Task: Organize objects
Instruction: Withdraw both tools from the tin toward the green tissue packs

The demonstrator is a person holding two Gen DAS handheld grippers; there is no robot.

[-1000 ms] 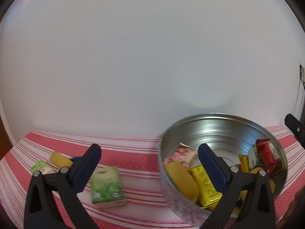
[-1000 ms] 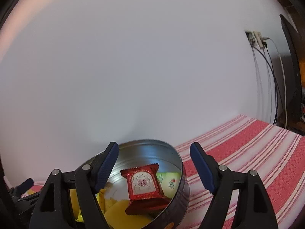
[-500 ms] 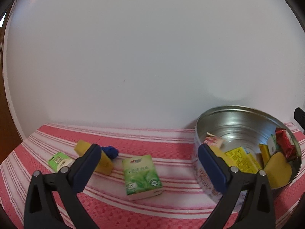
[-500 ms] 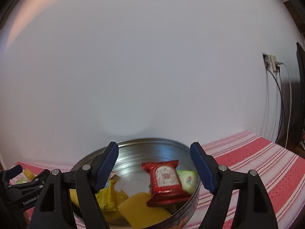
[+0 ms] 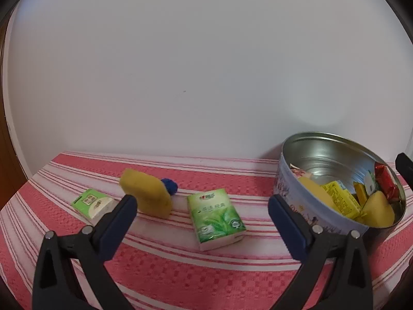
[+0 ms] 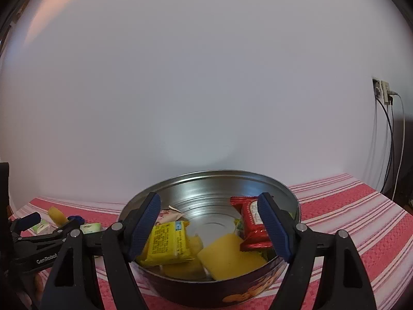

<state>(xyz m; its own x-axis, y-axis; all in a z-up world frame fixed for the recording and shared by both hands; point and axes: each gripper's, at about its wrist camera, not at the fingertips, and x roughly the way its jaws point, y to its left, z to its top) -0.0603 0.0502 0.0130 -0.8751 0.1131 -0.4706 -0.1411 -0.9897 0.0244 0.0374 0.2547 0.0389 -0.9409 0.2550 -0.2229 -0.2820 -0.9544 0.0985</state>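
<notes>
A round metal tin stands at the right on the red striped cloth, holding a red packet, a yellow packet, yellow sponges and other packets. Left of the tin lie a green tissue pack, a yellow sponge with a small blue thing behind it, and a small green-and-white packet. My left gripper is open and empty, with the green pack beyond its fingers. My right gripper is open and empty just before the tin's near wall.
A white wall runs close behind the table. At the far right are wall sockets with hanging cables and a dark upright edge. The cloth's left end drops off beside a dark brown surface. A black finger of the right gripper shows past the tin.
The left gripper has swung left: the tin slid to the view's right and the green pack came between the fingers. The right gripper rolled level and turned left, centring the tin.
</notes>
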